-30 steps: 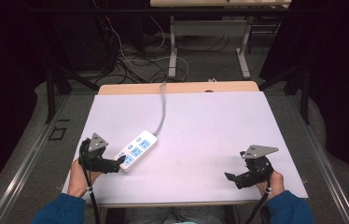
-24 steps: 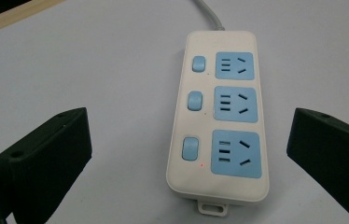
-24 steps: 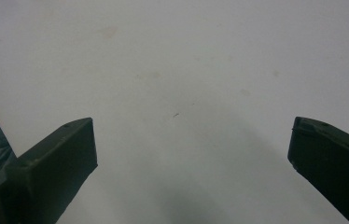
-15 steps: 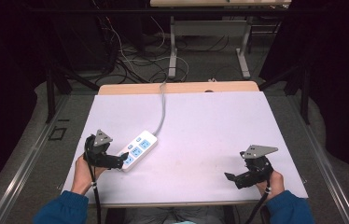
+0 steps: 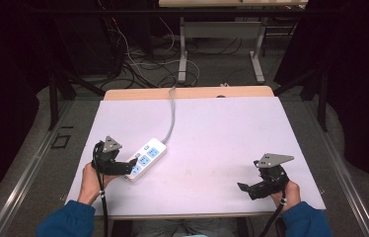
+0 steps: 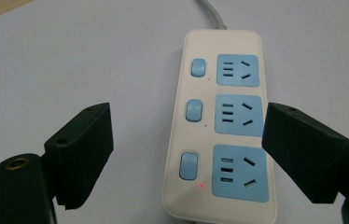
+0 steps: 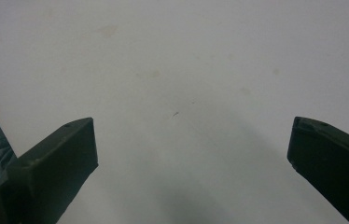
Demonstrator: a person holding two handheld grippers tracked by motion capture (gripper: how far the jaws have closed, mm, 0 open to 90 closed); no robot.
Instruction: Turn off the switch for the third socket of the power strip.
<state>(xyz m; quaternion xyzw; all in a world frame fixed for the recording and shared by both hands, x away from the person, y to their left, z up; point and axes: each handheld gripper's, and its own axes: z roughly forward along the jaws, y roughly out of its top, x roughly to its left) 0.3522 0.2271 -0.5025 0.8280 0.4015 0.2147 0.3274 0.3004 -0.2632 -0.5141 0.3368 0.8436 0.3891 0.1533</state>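
A white power strip (image 5: 145,159) with three blue sockets and three blue switches lies on the white table (image 5: 212,128), left of centre; its grey cord (image 5: 171,116) runs off the far edge. In the left gripper view the power strip (image 6: 221,121) lies between my two jaws, with a small red light lit near its closest switch. My left gripper (image 5: 129,167) is open and straddles the strip's near end (image 6: 189,149). My right gripper (image 5: 244,187) is open at the front right, over bare table (image 7: 182,93), with nothing between its jaws (image 7: 189,158).
The table's front edge runs just under both hands. Beyond the far edge stand the legs of another table (image 5: 182,54) with loose cables (image 5: 138,64) on the floor. Metal rails flank the table left and right.
My left gripper has moved right and forward to the near end of the power strip, which now lies between its jaws. The right gripper has not moved.
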